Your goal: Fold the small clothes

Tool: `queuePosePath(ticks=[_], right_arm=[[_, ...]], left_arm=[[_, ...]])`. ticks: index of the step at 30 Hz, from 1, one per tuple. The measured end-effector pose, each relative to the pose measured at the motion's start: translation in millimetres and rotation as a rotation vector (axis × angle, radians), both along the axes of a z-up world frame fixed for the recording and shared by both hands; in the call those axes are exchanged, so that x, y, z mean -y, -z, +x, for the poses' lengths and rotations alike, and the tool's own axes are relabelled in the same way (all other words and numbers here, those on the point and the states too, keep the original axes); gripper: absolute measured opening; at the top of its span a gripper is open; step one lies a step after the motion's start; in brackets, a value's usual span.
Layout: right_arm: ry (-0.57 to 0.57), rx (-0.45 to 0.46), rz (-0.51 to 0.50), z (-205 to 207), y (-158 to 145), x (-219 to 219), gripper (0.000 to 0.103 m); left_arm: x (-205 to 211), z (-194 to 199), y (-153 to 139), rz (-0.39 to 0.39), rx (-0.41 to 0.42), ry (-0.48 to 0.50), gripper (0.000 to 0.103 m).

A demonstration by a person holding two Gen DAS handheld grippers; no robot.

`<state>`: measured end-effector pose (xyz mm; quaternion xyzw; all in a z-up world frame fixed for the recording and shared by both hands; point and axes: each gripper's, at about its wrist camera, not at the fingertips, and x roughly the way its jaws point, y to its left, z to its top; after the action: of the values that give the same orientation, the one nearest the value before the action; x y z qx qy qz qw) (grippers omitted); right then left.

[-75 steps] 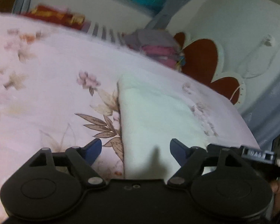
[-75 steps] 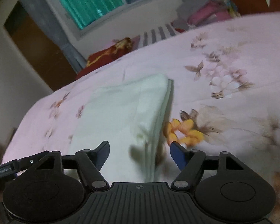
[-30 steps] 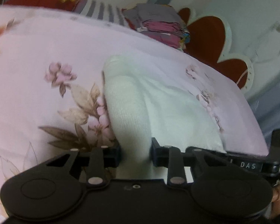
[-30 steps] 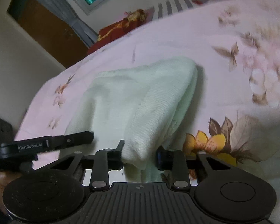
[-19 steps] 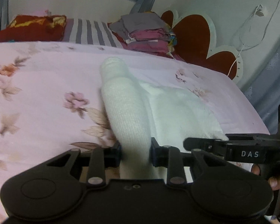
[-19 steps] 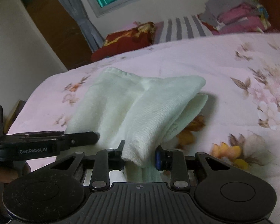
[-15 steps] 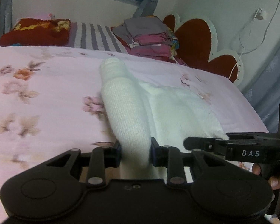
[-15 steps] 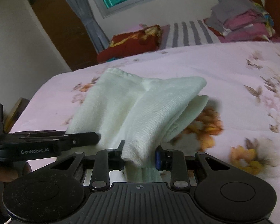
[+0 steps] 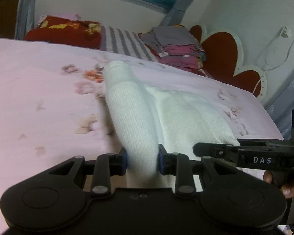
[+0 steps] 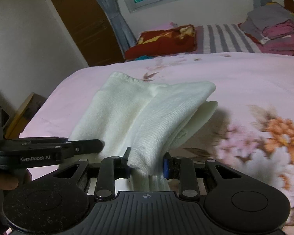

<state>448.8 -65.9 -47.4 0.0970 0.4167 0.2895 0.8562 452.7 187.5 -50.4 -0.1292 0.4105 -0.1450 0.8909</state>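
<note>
Left wrist view. Left gripper (image 9: 142, 159) clamped on a bunched edge of the white cloth (image 9: 131, 121), pads pressing from both sides. Cloth lifted here into a ridge running away toward the far edge of the bed (image 9: 39, 90); rest of it sagging to the right, down onto the cover. Right gripper (image 9: 215, 149) level with it at the right, at the cloth's other near corner. Likely reason for the paired hold: near edge kept taut and straight for carrying over the far half. Stack of clothes (image 9: 178, 47) at the bed's far right corner, well apart.

Right wrist view. Right gripper (image 10: 147, 166) clamped on its own thick fold of cloth (image 10: 162, 121), several layers between the pads. Far part resting on the bed (image 10: 245, 78) near the left edge. Left gripper (image 10: 84, 146) just beside, at the left. Fold judged midway; edge not yet laid down.
</note>
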Motion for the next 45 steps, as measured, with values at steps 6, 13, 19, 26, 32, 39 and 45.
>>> queuePosePath(ticks=[6,13,19,26,32,39,45], right_arm=[[0.014,-0.068,-0.033,19.5,42.5,-40.5,0.029],[0.116,-0.142,0.014,31.8,91.7,-25.4,0.03],[0.148,-0.018,-0.125,25.1,64.6,-25.1,0.053],[0.102,0.101,-0.173,57.7,48.7,-67.0,0.03],[0.103,0.05,-0.247,74.0,86.5,-67.7,0.023],[0.092,0.075,-0.258,65.2,84.3,-68.2,0.023],[0.081,0.167,-0.265,30.8,49.5,-65.4,0.023]], left_arm=[[-34.5,15.8,56.5,-0.02,-0.135,-0.009,0.047],[-55.0,19.3,71.9,-0.136,-0.126,0.018,0.052],[-71.0,22.7,41.5,-0.146,0.027,0.004,0.04],[-38.3,55.9,55.4,-0.071,0.017,0.09,0.032],[-40.0,52.3,62.4,-0.024,0.026,0.117,0.028],[-24.0,46.2,54.5,0.089,0.053,0.1,0.028],[-12.4,20.8,32.2,0.094,0.09,0.084,0.029]])
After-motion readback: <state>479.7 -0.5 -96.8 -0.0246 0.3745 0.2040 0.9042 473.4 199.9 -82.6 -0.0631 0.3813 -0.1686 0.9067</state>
